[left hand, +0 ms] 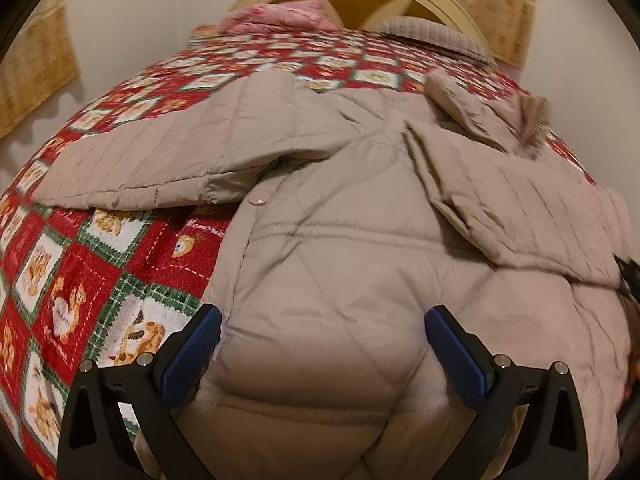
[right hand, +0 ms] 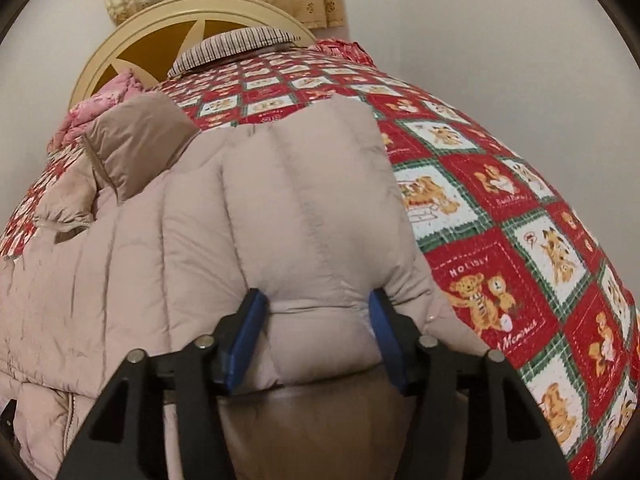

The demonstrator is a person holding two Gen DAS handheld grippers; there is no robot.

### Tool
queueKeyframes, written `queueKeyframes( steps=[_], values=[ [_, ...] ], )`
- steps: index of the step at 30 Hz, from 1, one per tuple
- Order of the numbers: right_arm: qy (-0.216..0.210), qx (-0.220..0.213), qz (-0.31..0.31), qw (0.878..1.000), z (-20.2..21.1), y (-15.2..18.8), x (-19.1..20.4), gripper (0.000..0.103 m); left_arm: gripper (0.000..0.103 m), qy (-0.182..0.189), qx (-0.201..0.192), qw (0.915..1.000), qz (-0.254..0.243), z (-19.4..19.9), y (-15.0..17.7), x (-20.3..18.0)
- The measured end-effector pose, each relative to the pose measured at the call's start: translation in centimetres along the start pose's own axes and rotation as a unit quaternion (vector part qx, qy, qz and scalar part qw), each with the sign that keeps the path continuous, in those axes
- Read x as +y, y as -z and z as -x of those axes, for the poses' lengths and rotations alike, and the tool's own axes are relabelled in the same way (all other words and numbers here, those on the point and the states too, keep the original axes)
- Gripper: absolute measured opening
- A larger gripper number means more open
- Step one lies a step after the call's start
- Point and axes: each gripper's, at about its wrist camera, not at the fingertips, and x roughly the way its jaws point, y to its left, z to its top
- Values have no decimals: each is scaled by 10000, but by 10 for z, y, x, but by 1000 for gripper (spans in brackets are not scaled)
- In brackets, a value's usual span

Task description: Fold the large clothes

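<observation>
While jacket [left hand: 340, 264] lies spread on bed [left hand: 80, 280] for folding, left gripper [left hand: 322, 344] gapes over hem; right gripper [right hand: 318, 332] half-open, fabric bulging between pads, grip uncertain.

Legible text appears only on the red, green and white patchwork blanket [right hand: 500, 184] covering the bed. In the right wrist view, a red square with two teddy bears carries "HOLIDAY" in white capitals above the bears and, below them, a white script line of which only "Memories" reads clearly. In the left wrist view, the blanket [left hand: 132, 280] shows a partial script word beginning "Memor" on a red square beside the coat's edge. Other squares carry small script too blurred to read.
</observation>
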Motion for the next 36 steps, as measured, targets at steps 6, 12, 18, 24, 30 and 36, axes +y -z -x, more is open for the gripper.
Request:
queueKeyframes(
  steps=[6,12,18,24,30,36],
  values=[
    [-219,-86,-42,9997,5,7,-9,73,102,375,-1116,9826,1437,68,-20,99],
    [-232,-99,-16,9997,8,9,-4,75,102,-94,-1000,9260,3639,51,-38,248],
    [-230,-100,-18,9997,8,9,-4,75,102,-179,-629,8800,4705,2,-24,304],
    [-199,-92,11,9998,7,9,-3,76,102,-705,-850,8825,4571,-12,-47,294],
    [-165,-84,44,9998,5,8,-5,76,90,-1003,-1068,9084,3915,-28,-59,286],
    [-138,-86,63,9998,7,9,-3,76,3,-425,-1077,9223,3686,-33,-64,291]
  ],
)
